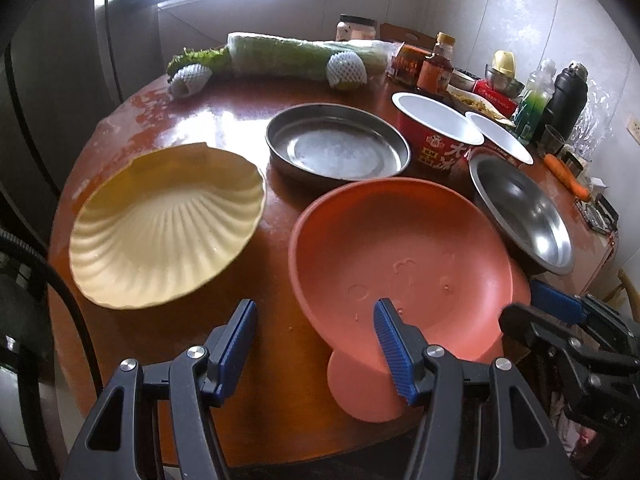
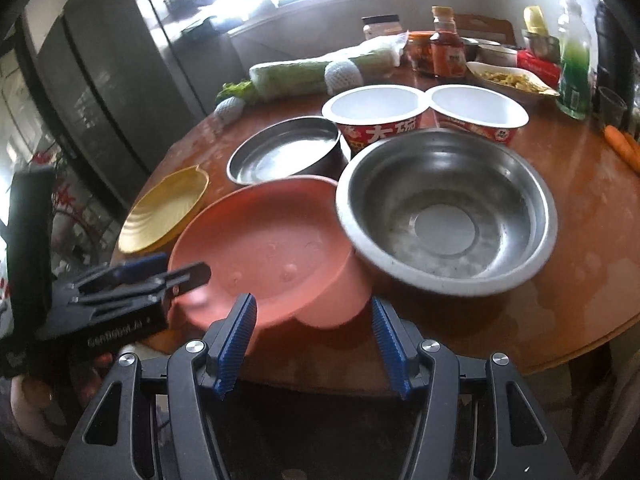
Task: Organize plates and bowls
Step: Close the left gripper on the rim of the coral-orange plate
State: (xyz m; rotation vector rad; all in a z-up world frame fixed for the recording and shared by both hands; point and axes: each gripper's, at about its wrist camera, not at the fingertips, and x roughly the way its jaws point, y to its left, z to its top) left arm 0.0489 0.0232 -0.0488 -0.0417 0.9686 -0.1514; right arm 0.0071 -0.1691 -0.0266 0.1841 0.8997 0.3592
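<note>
A salmon plastic bowl (image 1: 400,264) (image 2: 272,252) sits at the near table edge, with a rounded salmon part showing under its near rim. Left of it lies a yellow shell-shaped plate (image 1: 160,224) (image 2: 168,208). On its right, a steel bowl (image 1: 524,216) (image 2: 444,212) leans on the salmon rim. Behind these stands a shallow steel pan (image 1: 338,144) (image 2: 284,152). My left gripper (image 1: 316,340) (image 2: 172,270) is open at the salmon bowl's left near rim. My right gripper (image 2: 314,328) (image 1: 536,314) is open just in front of that bowl's near right edge. Neither holds anything.
Two red instant-noodle cups (image 2: 376,112) (image 2: 476,112) stand behind the bowls. Farther back lie wrapped greens (image 1: 304,56), netted fruit (image 1: 346,68), sauce jars (image 2: 448,48), a dish of food (image 2: 508,76), bottles (image 2: 574,68) and carrots (image 1: 568,176). A dark fridge (image 2: 92,92) stands beyond the round table (image 2: 580,248).
</note>
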